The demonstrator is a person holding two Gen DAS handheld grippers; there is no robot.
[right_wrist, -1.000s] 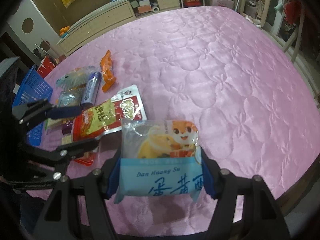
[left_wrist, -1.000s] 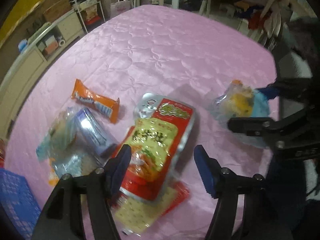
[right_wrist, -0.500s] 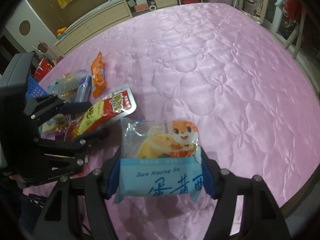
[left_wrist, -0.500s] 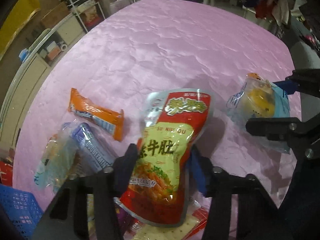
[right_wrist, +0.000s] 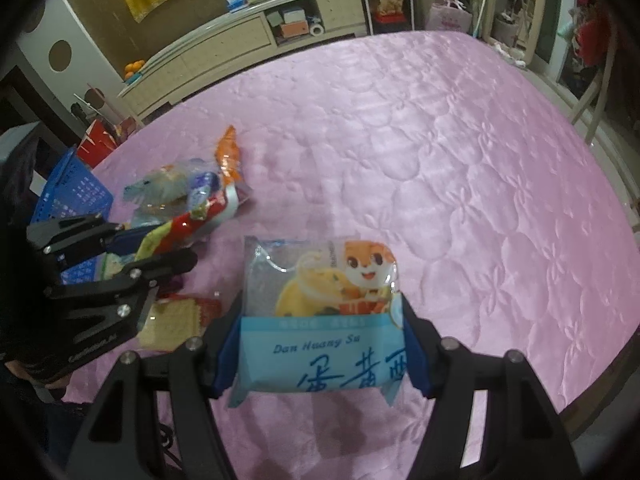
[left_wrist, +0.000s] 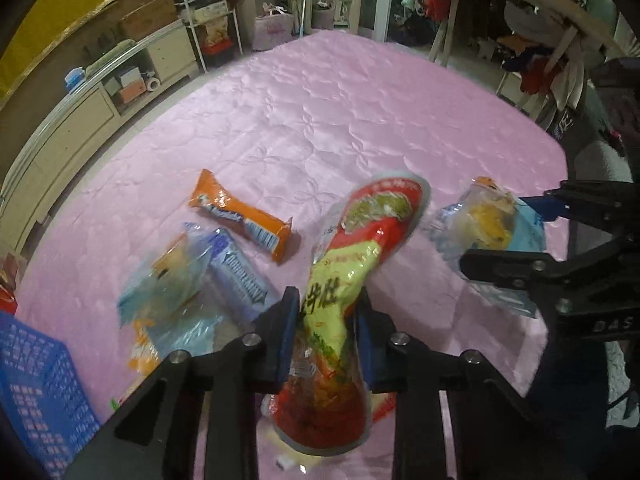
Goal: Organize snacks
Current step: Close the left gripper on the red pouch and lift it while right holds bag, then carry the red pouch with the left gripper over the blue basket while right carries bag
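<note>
My left gripper [left_wrist: 326, 316] is shut on a red and yellow snack pouch [left_wrist: 352, 264] and holds it tilted above the pink quilted table [left_wrist: 320, 120]; the pouch also shows in the right wrist view [right_wrist: 180, 232]. My right gripper [right_wrist: 322, 344] is shut on a light blue egg-yolk pastry bag [right_wrist: 324, 312], also seen in the left wrist view [left_wrist: 488, 232], held above the table. An orange bar [left_wrist: 244, 216], a purple packet [left_wrist: 236, 276] and a clear bag [left_wrist: 168, 284] lie on the table to the left.
A blue plastic basket [left_wrist: 36, 392] stands at the table's near left corner, also in the right wrist view [right_wrist: 68, 196]. A flat cracker packet [right_wrist: 176, 320] lies under the left gripper. A cream cabinet [right_wrist: 224, 48] and chairs stand beyond the table edges.
My left gripper has closed on the red and yellow pouch and lifted it off the table, tilting it up. The right gripper keeps holding the blue bag, hardly moved.
</note>
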